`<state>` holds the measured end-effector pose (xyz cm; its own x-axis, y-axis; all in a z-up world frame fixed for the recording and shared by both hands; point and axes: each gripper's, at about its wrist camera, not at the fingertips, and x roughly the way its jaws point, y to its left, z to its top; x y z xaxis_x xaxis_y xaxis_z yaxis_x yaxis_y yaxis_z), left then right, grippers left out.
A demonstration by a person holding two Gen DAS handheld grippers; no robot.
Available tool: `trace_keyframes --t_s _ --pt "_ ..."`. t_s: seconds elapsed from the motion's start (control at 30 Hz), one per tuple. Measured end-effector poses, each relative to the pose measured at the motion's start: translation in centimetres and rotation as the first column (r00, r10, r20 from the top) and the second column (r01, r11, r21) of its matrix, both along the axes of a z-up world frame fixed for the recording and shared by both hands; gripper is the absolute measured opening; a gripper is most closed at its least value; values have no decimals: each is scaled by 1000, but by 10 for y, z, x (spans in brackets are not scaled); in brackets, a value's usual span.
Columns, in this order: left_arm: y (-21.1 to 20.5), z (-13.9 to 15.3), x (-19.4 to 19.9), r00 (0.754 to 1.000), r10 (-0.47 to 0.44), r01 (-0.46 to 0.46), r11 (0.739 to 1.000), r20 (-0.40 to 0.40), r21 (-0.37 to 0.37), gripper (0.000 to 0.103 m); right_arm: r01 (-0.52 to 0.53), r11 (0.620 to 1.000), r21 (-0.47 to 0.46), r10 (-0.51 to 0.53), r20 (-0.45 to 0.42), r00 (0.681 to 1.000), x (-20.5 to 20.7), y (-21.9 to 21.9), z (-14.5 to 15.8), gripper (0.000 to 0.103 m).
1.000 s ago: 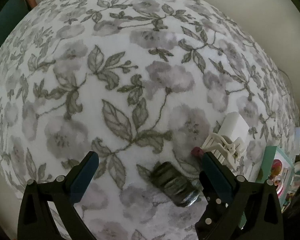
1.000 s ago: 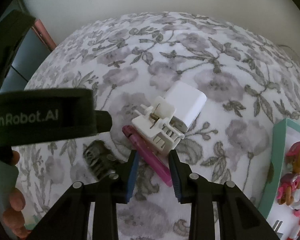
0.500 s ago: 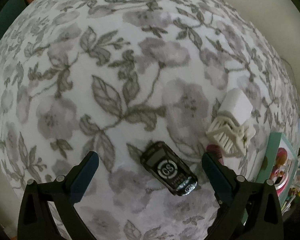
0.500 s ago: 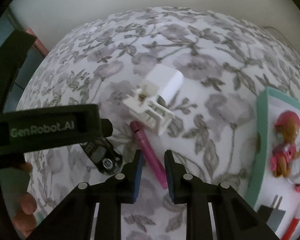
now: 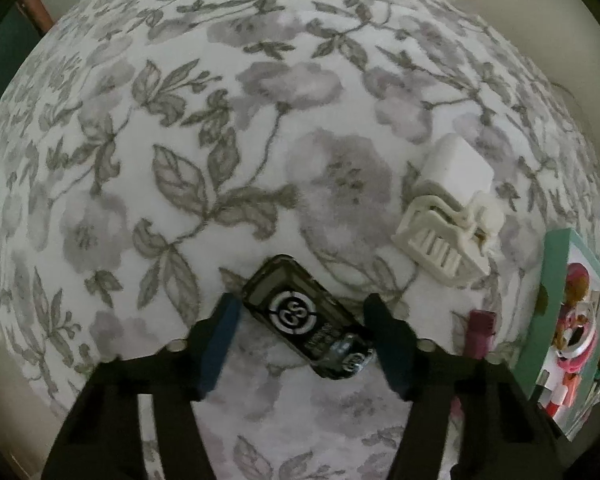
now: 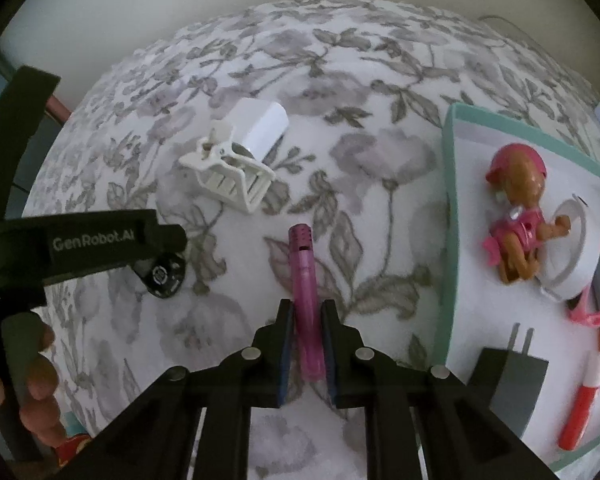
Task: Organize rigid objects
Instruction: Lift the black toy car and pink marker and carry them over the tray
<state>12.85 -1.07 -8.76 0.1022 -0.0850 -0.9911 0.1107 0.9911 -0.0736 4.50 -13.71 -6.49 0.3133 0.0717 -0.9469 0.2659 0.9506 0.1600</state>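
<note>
A black toy car (image 5: 304, 316) lies slantwise on the floral cloth (image 5: 260, 140), between the fingers of my left gripper (image 5: 302, 318). The jaws are closing around it, and the pads stand near its two ends without clearly pressing. In the right wrist view, part of the car (image 6: 162, 276) shows under the left gripper's black body (image 6: 92, 240). My right gripper (image 6: 306, 320) is shut on a pink pen (image 6: 302, 264) that points away from me over the cloth. The pen's cap end (image 5: 480, 330) shows at the right in the left wrist view.
A white clip (image 6: 228, 176) and a white charger block (image 6: 266, 124) lie together beyond the pen. At the right is a teal-rimmed tray (image 6: 449, 200) holding a pink toy figure (image 6: 516, 216), a white ring (image 6: 568, 248), a black plug (image 6: 508, 380) and a red marker (image 6: 584, 404). A hand (image 6: 28, 392) grips the left tool.
The left gripper came over the toy car and its jaws narrowed from wide open to either side of it. The right jaws closed on the pink pen, and the tray came further into view.
</note>
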Motion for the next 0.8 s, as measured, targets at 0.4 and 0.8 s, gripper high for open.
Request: trace_keyframes --t_s 0.4,0.8 --pt "-25 0 -37 995 -100 100 995 -2 -19 42 5 1000 -2 -5 -24 1000 -25 3 0 13" --pt "-30 -1 -90 992 -121 118 989 -24 -89 36 20 1000 -10 -20 -4 1000 -62 -4 23 12"
